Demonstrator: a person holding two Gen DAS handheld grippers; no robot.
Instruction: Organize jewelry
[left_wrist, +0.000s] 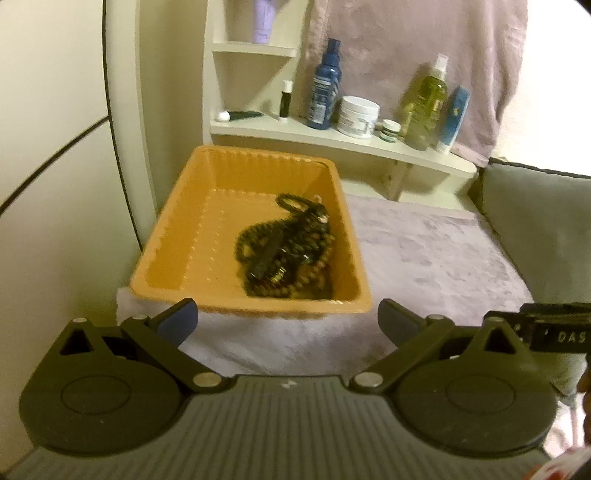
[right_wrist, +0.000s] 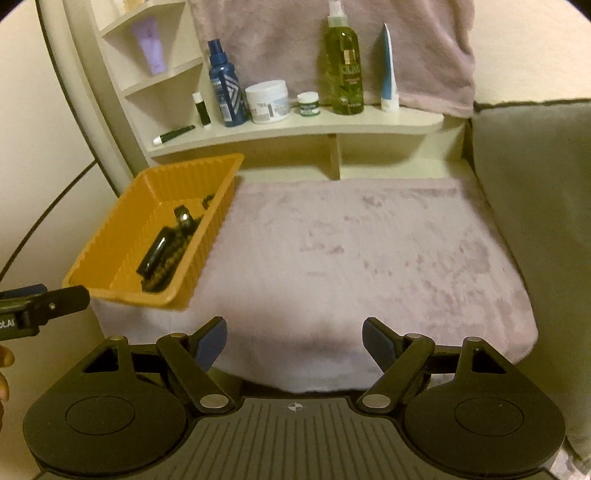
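Observation:
An orange plastic basket (left_wrist: 173, 236) stands at the left end of a pale purple fluffy mat (left_wrist: 436, 254). Inside it lies a dark heap of jewelry (left_wrist: 286, 251): bead strings and a black strap-like piece. My left gripper (left_wrist: 288, 317) hovers open just in front of the basket's near rim, nothing between its fingers. In the right wrist view the basket (right_wrist: 110, 240) sits at the left with the jewelry (right_wrist: 166, 251) in it. My right gripper (right_wrist: 293, 343) is open over the mat's (right_wrist: 369, 251) near edge, holding nothing. Part of the left gripper's body shows at that view's left edge.
A cream shelf (right_wrist: 295, 129) behind the mat carries a blue bottle (right_wrist: 223, 85), a white jar (right_wrist: 267, 101), a green spray bottle (right_wrist: 343, 70) and tubes. A grey cushion (right_wrist: 532, 184) borders the mat on the right. A pinkish cloth (right_wrist: 424, 48) hangs behind.

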